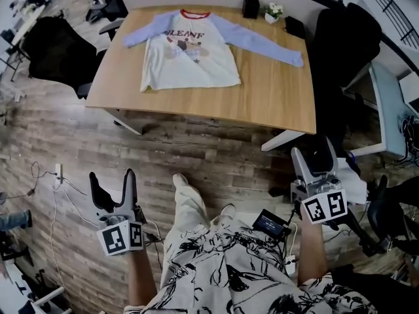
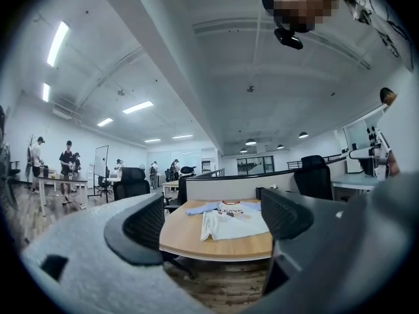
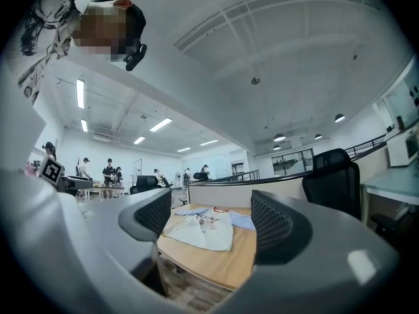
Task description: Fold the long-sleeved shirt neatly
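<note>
On table (image 1: 275,97), shirt (image 1: 190,67) reads "LEANF".

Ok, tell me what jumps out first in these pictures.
The long-sleeved shirt lies spread face up, sleeves out, on the wooden table at the head view's top. Below, the left tool and right tool stand open and empty over the plank floor, short of the table.

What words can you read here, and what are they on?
"SLEANF", roughly, letters blurry: across the chest of the long-sleeved shirt.
Anything smaller on the shirt: too blurred to read.
Square markers on the marker cubes: black-and-white patterns, no words.
</note>
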### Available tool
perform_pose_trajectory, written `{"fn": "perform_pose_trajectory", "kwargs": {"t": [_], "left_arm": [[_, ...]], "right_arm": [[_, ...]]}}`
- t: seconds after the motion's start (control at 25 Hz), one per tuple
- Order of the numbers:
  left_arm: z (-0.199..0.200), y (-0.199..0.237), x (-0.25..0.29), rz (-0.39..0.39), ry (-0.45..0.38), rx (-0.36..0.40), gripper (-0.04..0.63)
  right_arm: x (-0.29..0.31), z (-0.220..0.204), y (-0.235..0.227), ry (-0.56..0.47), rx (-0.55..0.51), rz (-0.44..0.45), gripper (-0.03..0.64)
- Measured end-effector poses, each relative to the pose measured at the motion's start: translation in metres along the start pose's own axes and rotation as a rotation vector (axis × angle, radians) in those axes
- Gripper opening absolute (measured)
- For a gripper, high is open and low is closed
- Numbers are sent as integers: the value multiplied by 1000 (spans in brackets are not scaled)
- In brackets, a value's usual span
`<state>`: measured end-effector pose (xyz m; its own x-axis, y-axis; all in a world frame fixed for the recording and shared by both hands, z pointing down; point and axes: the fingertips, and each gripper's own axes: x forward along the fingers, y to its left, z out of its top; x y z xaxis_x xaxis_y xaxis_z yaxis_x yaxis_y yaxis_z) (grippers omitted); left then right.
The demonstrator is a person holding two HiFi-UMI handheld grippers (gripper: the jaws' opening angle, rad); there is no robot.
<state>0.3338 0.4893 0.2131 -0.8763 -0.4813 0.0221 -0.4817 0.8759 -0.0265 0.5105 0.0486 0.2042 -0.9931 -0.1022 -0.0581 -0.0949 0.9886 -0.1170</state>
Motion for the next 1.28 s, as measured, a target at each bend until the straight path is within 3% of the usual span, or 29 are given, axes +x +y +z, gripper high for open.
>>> {"fn": "perform_pose_trajectory", "kwargs": {"t": [0.44, 0.72, 0.96, 1.28], "left_arm": [[9, 78, 171, -157, -26, -14, 453], [0, 112, 239, -245, 4, -2, 453], [-18, 119, 281, -245, 46, -33, 453], [-12, 136, 371, -186, 56, -22, 453]], "right_arm": [[114, 21, 16, -28, -54, -178, 376], [153, 17, 26, 8, -92, -267, 374], [196, 6, 26, 44, -90, -258, 371], [308, -3, -16, 14, -97, -213, 365]]}}
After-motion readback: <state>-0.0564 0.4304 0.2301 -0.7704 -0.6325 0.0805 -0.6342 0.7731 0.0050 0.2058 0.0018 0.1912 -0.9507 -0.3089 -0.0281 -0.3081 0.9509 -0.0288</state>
